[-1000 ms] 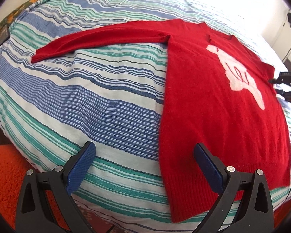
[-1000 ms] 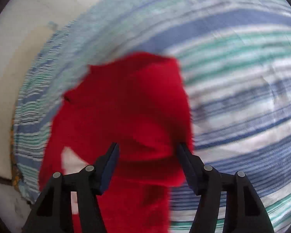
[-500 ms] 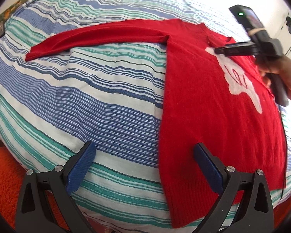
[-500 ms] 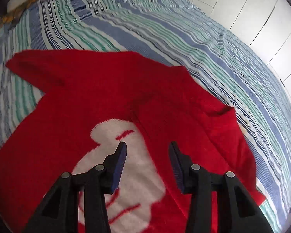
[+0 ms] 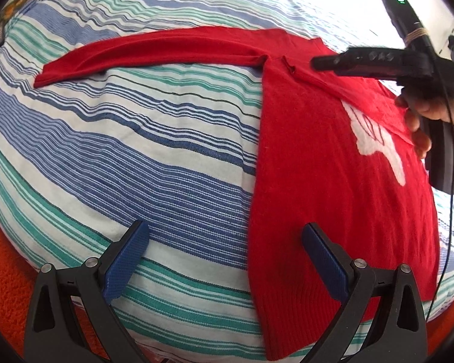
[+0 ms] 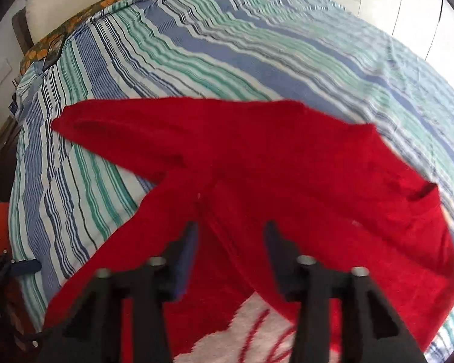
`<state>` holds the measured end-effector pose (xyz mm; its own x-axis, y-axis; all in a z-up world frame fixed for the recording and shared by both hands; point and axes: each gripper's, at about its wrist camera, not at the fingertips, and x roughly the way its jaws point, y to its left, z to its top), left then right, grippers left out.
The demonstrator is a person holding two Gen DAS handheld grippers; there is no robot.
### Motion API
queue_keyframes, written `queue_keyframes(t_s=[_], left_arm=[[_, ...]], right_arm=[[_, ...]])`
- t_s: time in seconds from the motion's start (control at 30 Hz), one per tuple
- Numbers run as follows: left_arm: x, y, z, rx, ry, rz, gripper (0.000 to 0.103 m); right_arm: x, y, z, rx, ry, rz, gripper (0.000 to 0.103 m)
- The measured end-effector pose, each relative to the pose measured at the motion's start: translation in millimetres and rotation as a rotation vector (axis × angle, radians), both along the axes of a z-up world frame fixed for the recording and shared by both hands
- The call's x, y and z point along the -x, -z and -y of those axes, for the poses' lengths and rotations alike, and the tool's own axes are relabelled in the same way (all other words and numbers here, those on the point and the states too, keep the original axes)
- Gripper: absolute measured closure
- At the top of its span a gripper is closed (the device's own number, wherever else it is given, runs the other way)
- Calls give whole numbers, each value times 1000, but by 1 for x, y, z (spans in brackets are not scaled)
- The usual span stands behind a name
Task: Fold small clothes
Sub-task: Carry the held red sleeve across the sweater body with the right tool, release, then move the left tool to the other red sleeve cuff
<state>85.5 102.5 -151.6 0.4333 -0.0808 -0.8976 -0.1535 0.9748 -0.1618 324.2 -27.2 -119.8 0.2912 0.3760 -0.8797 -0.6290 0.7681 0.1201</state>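
Observation:
A small red sweater [image 5: 317, 181] with a white figure on its chest lies flat on a striped bedspread [image 5: 136, 157]. One sleeve [image 5: 142, 51] stretches out to the left. The other sleeve [image 6: 287, 181] lies folded across the chest. My right gripper [image 6: 231, 242], also seen from the left wrist as the right gripper [image 5: 317, 62] held in a hand, hovers over the shoulder. Its jaws are opening, with the folded sleeve under them and nothing pressed between the pads. My left gripper [image 5: 224, 242] stands open near the hem, its right finger over the sweater's edge.
An orange rug [image 5: 3, 287] lies beside the bed at the lower left. Patterned fabric [image 6: 84, 15] runs along the bed's far edge. White cupboard doors [image 6: 378, 6] stand beyond the bed. A black cable [image 5: 448, 217] hangs from the right gripper.
The right gripper swung from the sweater's right side across to the left shoulder, bringing the right sleeve over the chest, and its jaws widened. The left gripper stayed put.

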Motion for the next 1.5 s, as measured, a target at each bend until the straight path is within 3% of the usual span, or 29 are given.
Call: queue_keyframes(t_s=[0.1,0.23,0.3,0.33,0.37,0.4,0.47,0.57,0.7,0.8,0.83,0.87,0.93,1.0,1.1,1.17,1.3,1.43,1.5], left_arm=[[0,0,0,4,0,1,2],[-1,0,0,3,-3,-2,2],[-2,1,2,-5,0,-6,2],[-2,1,3,-14,4,-6,2],[-2,1,3,-20,8,-5,2],[0,0,4,-26,11,-4,2],[1,1,5,-36,16,-2,2],[0,2,7,-52,17,-4,2],[0,3,11,-75,14,-4,2],[2,3,13,-93,22,1,2],[3,2,13,-97,24,5,2],[5,1,12,-98,25,11,2],[7,-4,9,-83,21,31,2],[9,-12,3,-48,4,61,2],[11,-18,-7,5,-34,81,2],[12,-18,-11,26,-52,79,2],[15,-20,-10,24,-56,84,2],[15,-21,-2,-7,-39,89,2],[14,-21,1,-16,-35,90,2]], right_arm=[[-3,-18,43,-166,130,-11,40],[-17,-24,148,-350,427,-71,38],[-13,-2,212,-310,610,-105,38],[-13,12,239,-225,699,-123,38],[-8,28,267,-125,784,-146,42],[-1,37,292,-73,846,-154,59],[18,24,326,-89,938,-94,58],[35,-4,328,-236,864,-57,56],[38,-5,288,-367,660,-148,56],[36,38,282,-213,757,-228,57],[37,48,290,-213,792,-236,60],[39,44,294,-232,802,-207,62],[55,21,291,-276,795,-130,57],[78,-8,290,-291,756,-53,42],[114,-39,289,-176,735,78,35],[145,-44,290,-88,754,142,30],[198,-27,304,30,814,176,29],[231,20,326,171,866,142,28],[247,38,331,129,907,169,18]])
